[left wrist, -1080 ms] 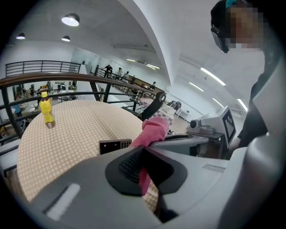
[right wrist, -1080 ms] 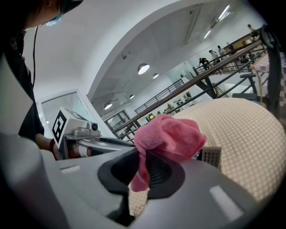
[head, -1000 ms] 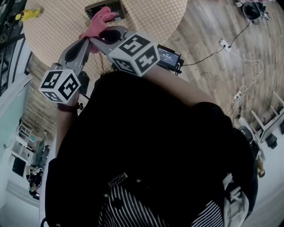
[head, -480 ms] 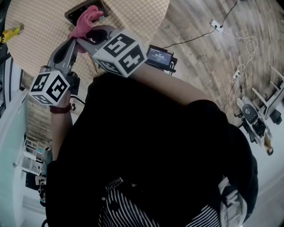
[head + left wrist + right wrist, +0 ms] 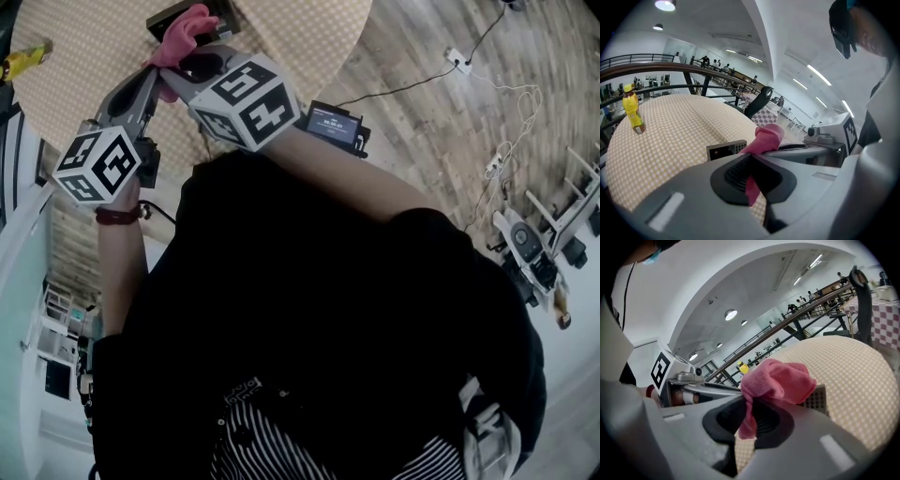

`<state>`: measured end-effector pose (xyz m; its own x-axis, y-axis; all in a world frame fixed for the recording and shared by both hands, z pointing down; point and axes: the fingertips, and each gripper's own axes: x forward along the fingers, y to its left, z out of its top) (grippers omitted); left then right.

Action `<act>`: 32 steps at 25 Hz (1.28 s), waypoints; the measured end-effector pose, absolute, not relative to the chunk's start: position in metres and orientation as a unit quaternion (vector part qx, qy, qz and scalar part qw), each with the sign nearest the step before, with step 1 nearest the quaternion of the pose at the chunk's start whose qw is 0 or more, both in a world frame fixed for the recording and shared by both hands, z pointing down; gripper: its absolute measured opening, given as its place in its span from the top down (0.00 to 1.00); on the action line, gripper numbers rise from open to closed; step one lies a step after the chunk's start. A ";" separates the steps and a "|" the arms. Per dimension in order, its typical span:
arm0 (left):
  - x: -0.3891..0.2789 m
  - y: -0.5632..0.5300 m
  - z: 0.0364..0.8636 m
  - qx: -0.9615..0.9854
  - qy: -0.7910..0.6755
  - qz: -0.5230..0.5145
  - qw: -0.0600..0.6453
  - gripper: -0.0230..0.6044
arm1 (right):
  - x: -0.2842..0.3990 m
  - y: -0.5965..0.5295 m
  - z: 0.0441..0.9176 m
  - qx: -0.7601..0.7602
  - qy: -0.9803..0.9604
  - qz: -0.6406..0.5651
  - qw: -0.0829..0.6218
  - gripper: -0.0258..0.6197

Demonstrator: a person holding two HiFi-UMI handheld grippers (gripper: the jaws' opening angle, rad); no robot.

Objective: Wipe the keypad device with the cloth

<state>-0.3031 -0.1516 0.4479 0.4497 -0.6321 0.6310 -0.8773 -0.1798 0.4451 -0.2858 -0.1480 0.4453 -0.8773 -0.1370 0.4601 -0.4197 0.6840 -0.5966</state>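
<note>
Nearest the body, both pairs of tongs are clamped on the same pink cloth point(image 5: 767, 137). The left tongs point(image 5: 752, 164) pinch a hanging tail of it between narrow jaws. The right tongs point(image 5: 751, 401) grip a fold just beside that, and the rest bunches up above their tips. Just beyond the bunch lies the keypad device point(image 5: 724, 150), flat on the checked counter point(image 5: 670, 126), its keys facing up. Whether the cloth touches it yet I cannot tell. Well off to the left stands a yellow bottle point(image 5: 632, 108).

The wipe looks about to begin. To do it well, I would let one pair release so the cloth hangs free from the other. Then press the loose bunch flat onto the keys and draw it across in even strokes, with the freed tongs holding the device's edge so it does not slide.

In the head view the left forearm reaches straight forward along the left side. The right arm crosses over the chest toward it, so the two marker cubes sit side by side at the counter's near rim.
</note>
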 end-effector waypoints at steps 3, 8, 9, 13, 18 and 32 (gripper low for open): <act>-0.308 -0.159 0.451 0.755 -0.502 0.167 0.388 0.96 | -0.285 -0.148 0.456 0.162 -0.894 0.366 0.200 0.89; -0.327 -0.192 0.451 0.761 -0.511 0.187 0.354 0.96 | -0.286 -0.151 0.479 0.167 -0.884 0.378 0.217 0.89; -0.327 -0.198 0.449 0.764 -0.509 0.193 0.345 0.96 | -0.286 -0.149 0.481 0.167 -0.883 0.380 0.219 0.89; -0.327 -0.225 0.442 0.778 -0.500 0.212 0.315 0.96 | -0.292 -0.142 0.483 0.160 -0.883 0.378 0.229 0.89; -0.312 -0.247 0.455 0.795 -0.461 0.261 0.296 0.96 | -0.294 -0.140 0.503 0.157 -0.873 0.385 0.254 0.89; -0.275 -0.257 0.516 0.811 -0.311 0.445 0.216 0.96 | -0.283 -0.151 0.540 0.192 -0.848 0.403 0.287 0.89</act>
